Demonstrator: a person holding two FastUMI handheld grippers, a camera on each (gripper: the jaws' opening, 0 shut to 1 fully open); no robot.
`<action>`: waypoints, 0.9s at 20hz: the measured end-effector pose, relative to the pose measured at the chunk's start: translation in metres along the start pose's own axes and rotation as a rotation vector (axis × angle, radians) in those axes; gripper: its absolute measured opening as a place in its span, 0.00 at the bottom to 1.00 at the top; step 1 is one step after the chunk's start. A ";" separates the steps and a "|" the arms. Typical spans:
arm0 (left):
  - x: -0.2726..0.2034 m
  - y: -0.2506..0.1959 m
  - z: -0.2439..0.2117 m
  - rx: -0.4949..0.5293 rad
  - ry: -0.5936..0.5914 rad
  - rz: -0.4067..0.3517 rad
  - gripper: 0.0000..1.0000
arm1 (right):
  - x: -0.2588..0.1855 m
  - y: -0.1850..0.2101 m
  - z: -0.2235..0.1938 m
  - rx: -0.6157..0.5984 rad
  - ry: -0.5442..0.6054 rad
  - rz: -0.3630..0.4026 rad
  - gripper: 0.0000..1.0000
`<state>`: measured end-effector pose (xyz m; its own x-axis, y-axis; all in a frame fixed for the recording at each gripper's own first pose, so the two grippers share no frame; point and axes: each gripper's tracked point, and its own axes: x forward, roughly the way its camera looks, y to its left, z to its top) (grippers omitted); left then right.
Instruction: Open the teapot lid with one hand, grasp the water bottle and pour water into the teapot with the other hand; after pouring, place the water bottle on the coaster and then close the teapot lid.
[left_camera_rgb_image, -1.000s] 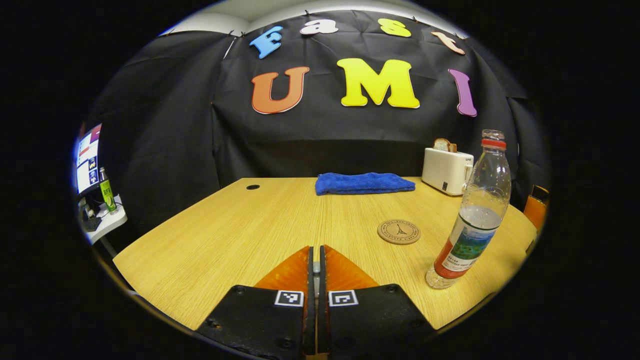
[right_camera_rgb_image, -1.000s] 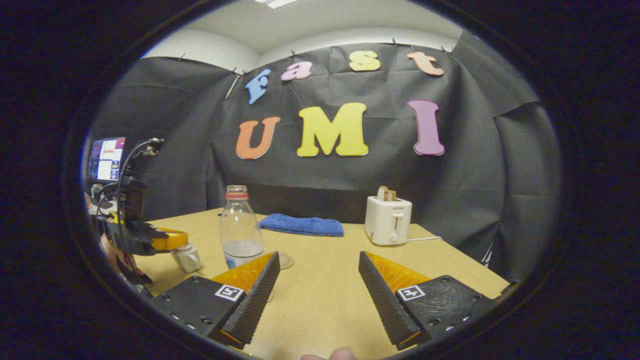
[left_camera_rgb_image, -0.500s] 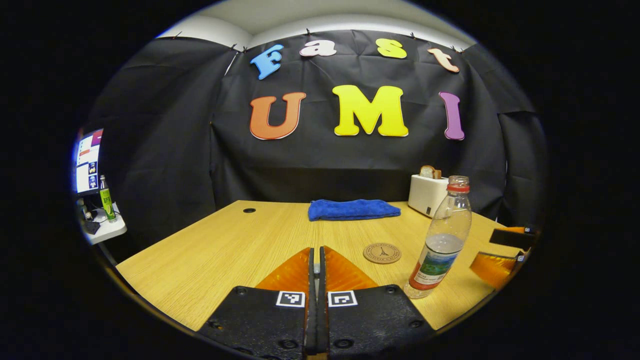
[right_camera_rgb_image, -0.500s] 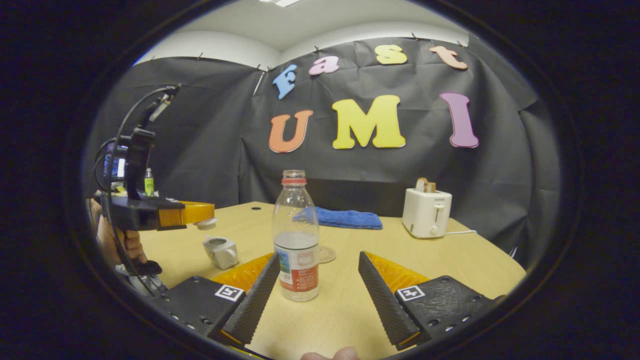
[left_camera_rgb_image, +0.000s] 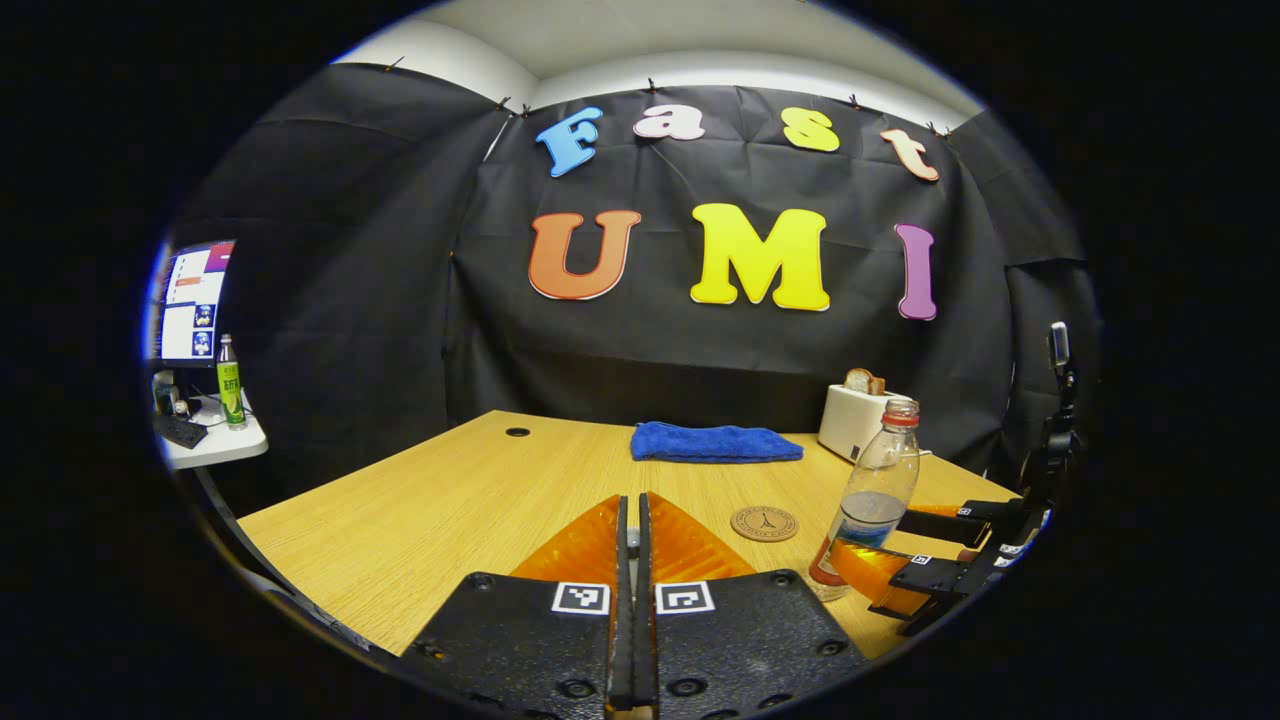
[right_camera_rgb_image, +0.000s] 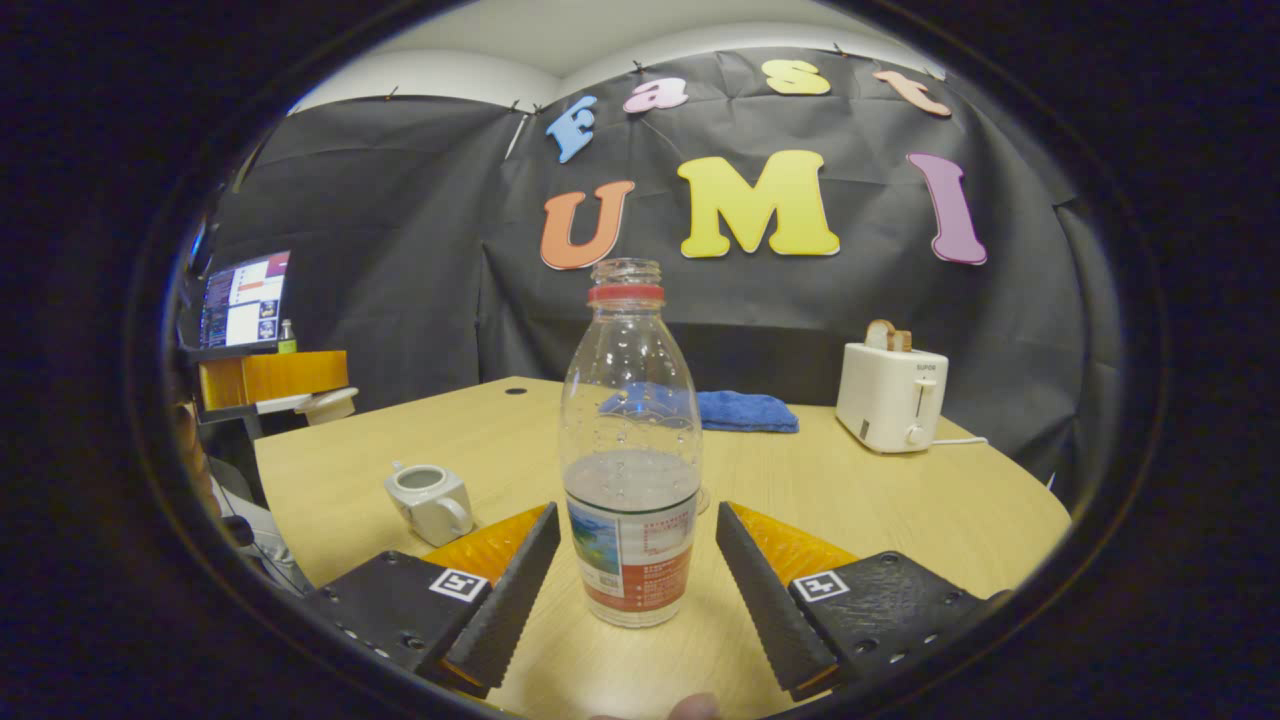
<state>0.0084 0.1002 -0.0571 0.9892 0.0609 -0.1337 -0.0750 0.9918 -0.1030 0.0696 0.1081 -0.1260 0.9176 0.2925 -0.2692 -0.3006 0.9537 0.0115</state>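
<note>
Right gripper (right_camera_rgb_image: 635, 560): wide open, level with the table (right_camera_rgb_image: 880, 505), one finger on each side of the bottle (right_camera_rgb_image: 630, 460), small gaps both sides, nothing gripped. Bottle upright on the table straight ahead between the fingers, cap off, partly filled with water. Teapot (right_camera_rgb_image: 432, 500) ahead and to the left of this gripper, open at the top, standing on the table. Farther left and higher, the left gripper (right_camera_rgb_image: 290, 385) with the lid (right_camera_rgb_image: 325, 405) at its finger ends; both fingers pressing it or not, cannot tell from here. Toaster (right_camera_rgb_image: 890, 398) ahead to the right, blue towel (right_camera_rgb_image: 745, 410) behind the bottle.

Left gripper (left_camera_rgb_image: 632, 545): fingers pressed nearly together, a small pale piece wedged in the slit between them. Held above the table. Coaster (left_camera_rgb_image: 764, 523) ahead and slightly right, bare, flat on the table. Beyond it to the right, the bottle (left_camera_rgb_image: 870, 495) with the right gripper (left_camera_rgb_image: 900, 555) around its base.
</note>
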 end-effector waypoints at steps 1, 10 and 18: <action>0.001 0.001 0.000 0.000 -0.004 0.004 0.02 | 0.002 0.001 0.000 -0.001 0.002 -0.002 0.96; 0.003 0.015 0.000 -0.015 -0.005 0.010 0.03 | 0.006 0.002 0.028 -0.272 -0.007 -0.017 0.71; 0.004 0.032 -0.001 0.016 0.003 -0.029 0.03 | 0.035 0.011 0.014 -0.850 0.141 0.001 0.69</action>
<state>0.0100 0.1320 -0.0625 0.9905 0.0321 -0.1336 -0.0445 0.9949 -0.0910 0.1021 0.1300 -0.1221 0.8935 0.2277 -0.3871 -0.4454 0.5605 -0.6982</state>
